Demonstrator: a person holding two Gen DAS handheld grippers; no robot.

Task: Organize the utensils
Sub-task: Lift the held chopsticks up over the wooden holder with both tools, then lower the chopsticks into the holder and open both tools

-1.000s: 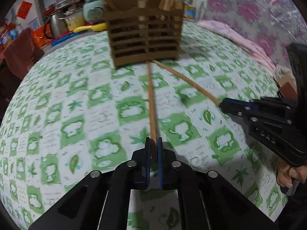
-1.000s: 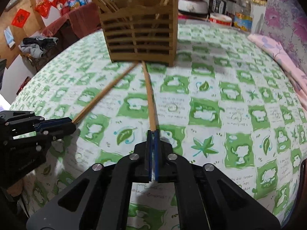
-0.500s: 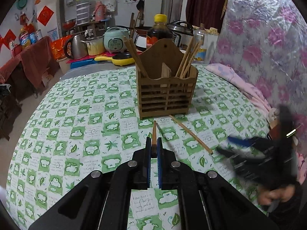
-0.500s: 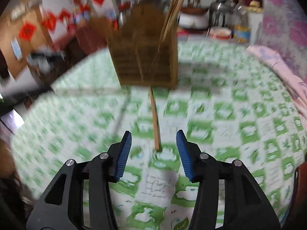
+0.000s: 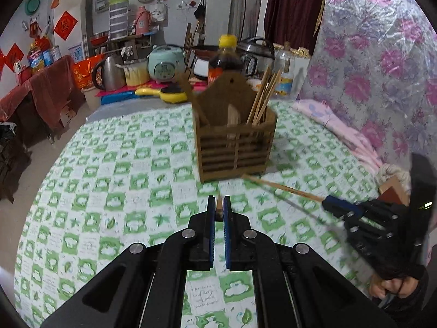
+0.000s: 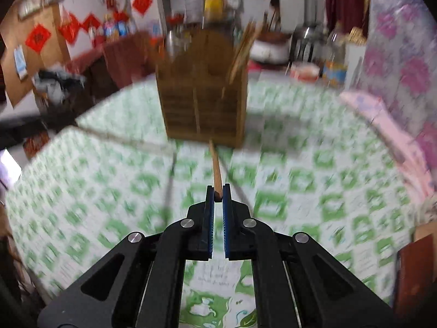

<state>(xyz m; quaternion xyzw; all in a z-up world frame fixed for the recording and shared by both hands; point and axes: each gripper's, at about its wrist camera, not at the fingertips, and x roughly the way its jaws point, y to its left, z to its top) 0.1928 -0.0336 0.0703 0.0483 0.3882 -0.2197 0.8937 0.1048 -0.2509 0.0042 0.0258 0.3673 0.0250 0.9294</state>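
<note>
Both the left gripper point(image 5: 217, 212) and right gripper point(image 6: 217, 197) are clamped on a chopstick point(image 6: 216, 168) each; tilt tips up, then lower into the wooden holder point(image 5: 235, 143) mid-table.

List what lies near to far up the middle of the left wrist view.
Left hand-held gripper → chopstick end between its fingers → wooden utensil holder → dark sauce bottle behind it.

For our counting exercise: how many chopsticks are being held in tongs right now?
2. One thin wooden chopstick is pinched in the left tongs, seen end-on. The other wooden chopstick is pinched in the right tongs, pointing toward the brown slatted wooden holder.
</note>
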